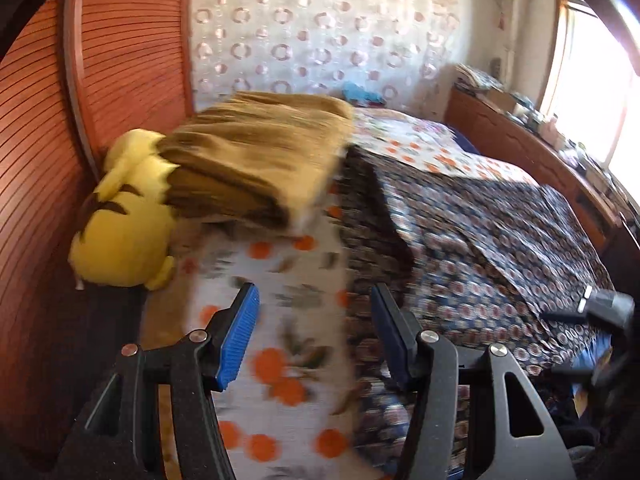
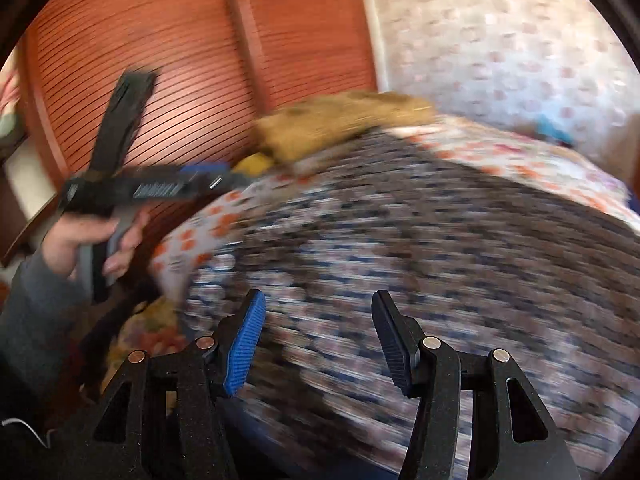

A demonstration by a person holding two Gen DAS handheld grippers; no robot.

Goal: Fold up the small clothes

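Both grippers are wide apart and hold nothing. Left gripper [image 1: 316, 332] hangs over the bed [image 1: 280, 312], and right gripper [image 2: 318, 338] hangs over the dark patterned cloth [image 2: 400, 240] spread flat, likely the next thing to fold. Far away, a brown folded cloth [image 1: 256, 160] rests beside a yellow plush toy [image 1: 124, 236], out of the way.
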